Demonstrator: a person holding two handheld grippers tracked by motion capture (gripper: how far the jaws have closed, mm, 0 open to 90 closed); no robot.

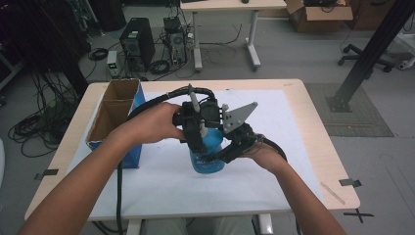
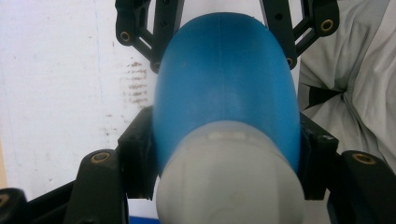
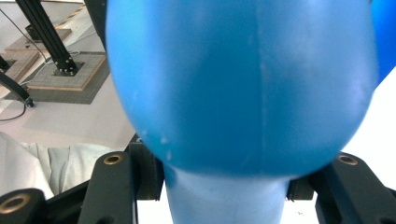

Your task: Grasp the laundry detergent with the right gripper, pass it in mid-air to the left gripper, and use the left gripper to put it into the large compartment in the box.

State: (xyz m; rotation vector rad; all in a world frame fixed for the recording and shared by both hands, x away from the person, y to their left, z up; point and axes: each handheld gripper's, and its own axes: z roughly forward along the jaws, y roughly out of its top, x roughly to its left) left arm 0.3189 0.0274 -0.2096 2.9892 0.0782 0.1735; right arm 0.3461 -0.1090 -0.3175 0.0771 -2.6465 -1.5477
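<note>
- The blue bottle [image 1: 207, 155] stands at the middle of the high view, upright on the white sheet [image 1: 274, 132] that covers the bench [image 1: 313, 127].
- In the left gripper view its white cap [image 2: 229, 182] fills the lower centre, with the blue body above it.
- The left gripper [image 1: 198, 134] comes down on the bottle's top from the centre-left of the high view; its fingers [image 2: 135, 154] are clenched on the bottle at the cap end.
- The right gripper [image 1: 230, 147] meets the bottle from the right; its fingers [image 3: 144, 172] are clamped on the bottle's narrower part, seen low in the right gripper view.
- A cardboard box [image 1: 115, 115] with blue sides stands open at the left of the bench, near the person's left forearm.
</note>
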